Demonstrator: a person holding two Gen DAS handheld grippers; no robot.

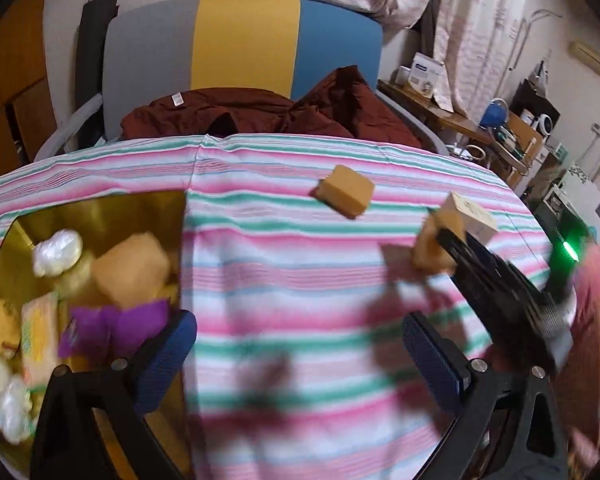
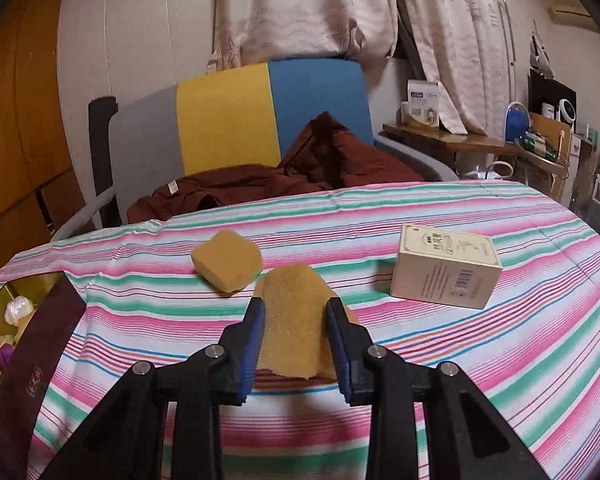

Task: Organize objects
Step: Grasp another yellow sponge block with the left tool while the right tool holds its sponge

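Observation:
My right gripper [image 2: 296, 312] is shut on a tan sponge block [image 2: 294, 320], squeezed between its blue pads above the striped tablecloth [image 2: 500, 360]. The left wrist view shows the same gripper [image 1: 440, 236] holding that sponge [image 1: 434, 248]. A second tan sponge [image 2: 227, 266] [image 1: 346, 195] lies on the cloth further back. A cream carton [image 2: 446, 270] [image 1: 472, 216] lies to the right. My left gripper [image 1: 300, 344] stands open, nothing between its pads, beside a gold-lined box [image 1: 140, 208] that holds a sponge [image 1: 130, 270], purple [image 1: 112, 326] and white wrapped items.
A grey, yellow and blue chair [image 2: 268, 120] with a dark red garment [image 2: 300, 172] stands behind the table. The box's dark red wall [image 2: 32, 360] is at the left edge in the right wrist view. A cluttered side table [image 2: 480, 144] and curtains are at the right.

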